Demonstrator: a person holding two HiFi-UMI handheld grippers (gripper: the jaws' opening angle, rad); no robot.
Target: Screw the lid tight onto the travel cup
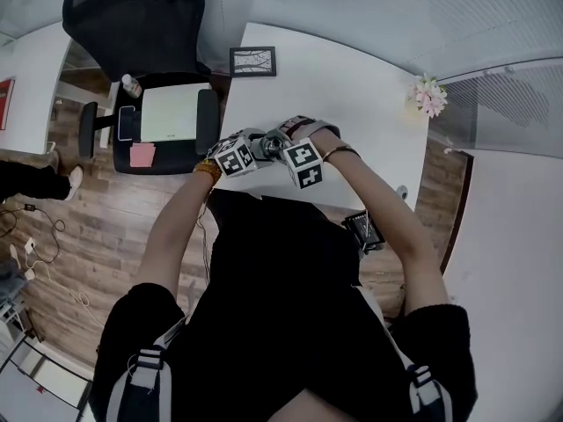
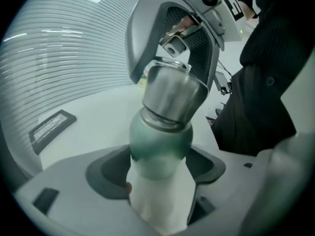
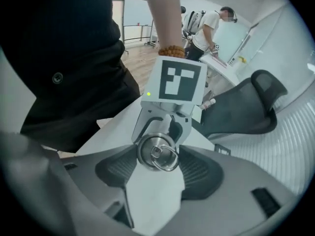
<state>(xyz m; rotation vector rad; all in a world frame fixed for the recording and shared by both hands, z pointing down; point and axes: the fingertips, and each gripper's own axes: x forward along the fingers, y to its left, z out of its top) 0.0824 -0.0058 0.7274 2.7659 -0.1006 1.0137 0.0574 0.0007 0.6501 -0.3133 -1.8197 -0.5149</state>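
A: Where is the travel cup (image 2: 160, 141) at this point?

B: Off the bench (image 1: 352, 86), held in the air over its near edge. The left hand-held gripper (image 2: 157, 173) pinches the cup's green body between its two pads, and the cup's top points away from it.

A: And the lid (image 2: 170, 100)?

B: The steel lid sits on the neck of the cup, straight as far as one can see. The right hand-held gripper (image 3: 158, 166) comes at it from the top, and its pads press on the lid's rim from both sides. The small ring (image 3: 165, 157) on top lies between them.

A: So how much is done?

B: Placing the lid looks done, and both grips are set. A dark seam shows where lid meets body, so whether the thread has run home cannot be told.

A: What is left, then?

B: Probably the tightening itself: the person turns the lid against the held cup until it stops, then lets go.
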